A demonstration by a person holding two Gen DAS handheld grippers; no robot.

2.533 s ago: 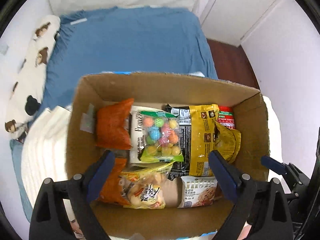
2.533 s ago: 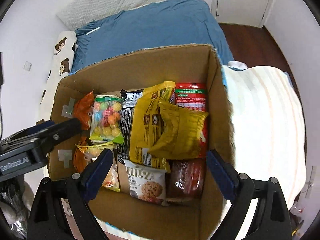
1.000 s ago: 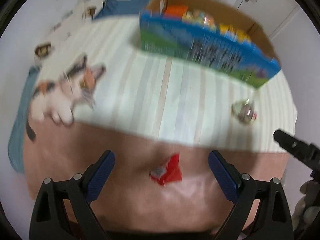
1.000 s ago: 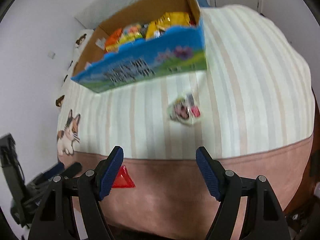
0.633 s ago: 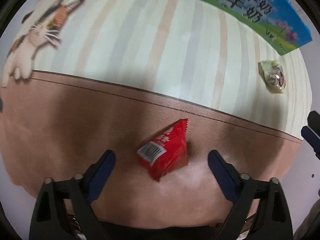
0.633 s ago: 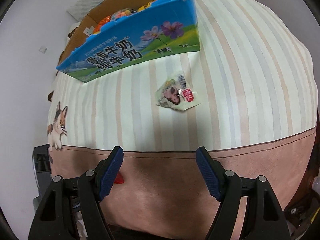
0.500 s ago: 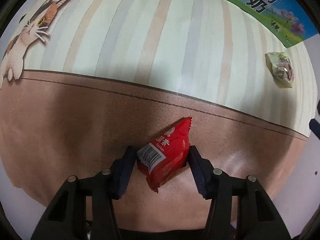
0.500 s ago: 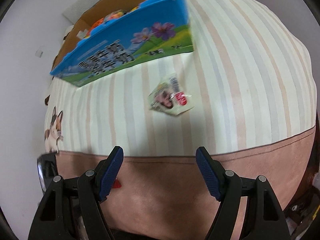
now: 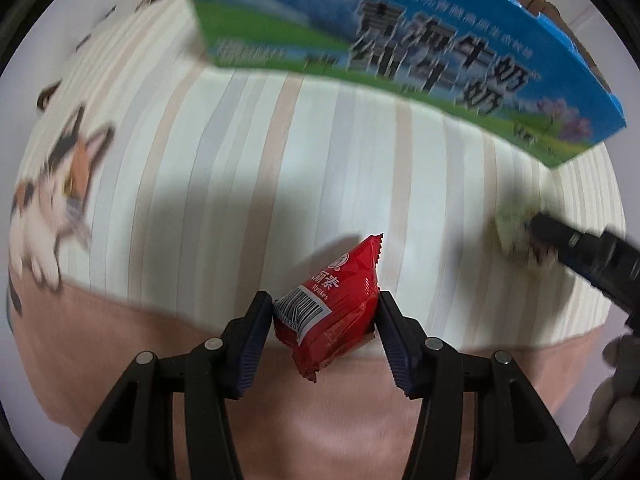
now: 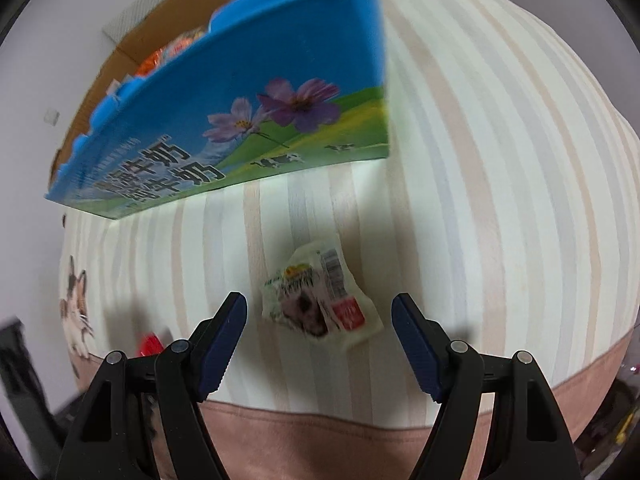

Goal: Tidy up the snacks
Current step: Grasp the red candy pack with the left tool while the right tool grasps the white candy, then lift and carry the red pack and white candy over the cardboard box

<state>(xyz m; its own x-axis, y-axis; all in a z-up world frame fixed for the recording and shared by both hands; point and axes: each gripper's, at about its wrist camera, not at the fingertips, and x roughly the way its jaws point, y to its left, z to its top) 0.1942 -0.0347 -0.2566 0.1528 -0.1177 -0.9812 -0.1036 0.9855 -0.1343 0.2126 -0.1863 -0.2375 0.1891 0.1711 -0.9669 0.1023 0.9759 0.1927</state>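
Observation:
My left gripper (image 9: pixel 324 312) is shut on a red snack packet (image 9: pixel 330 316) and holds it above the blanket; the packet also shows small in the right wrist view (image 10: pixel 151 345). My right gripper (image 10: pixel 319 312) is open, its jaws on either side of a pale green-white snack packet (image 10: pixel 320 306) that lies on the striped blanket; this packet also shows blurred in the left wrist view (image 9: pixel 512 232). The blue cardboard box (image 9: pixel 400 40) with several snacks inside stands behind, and shows in the right wrist view (image 10: pixel 240 128) too.
A striped cream blanket (image 10: pixel 500 160) with a cat print (image 9: pixel 60 184) and a pink-brown border (image 9: pixel 280 400) covers the bed. The right gripper's black body (image 9: pixel 592 256) reaches in from the right of the left wrist view.
My left gripper closed on the red packet and lifted it towards the box. My right gripper moved down and forward, bringing its open jaws around the pale packet.

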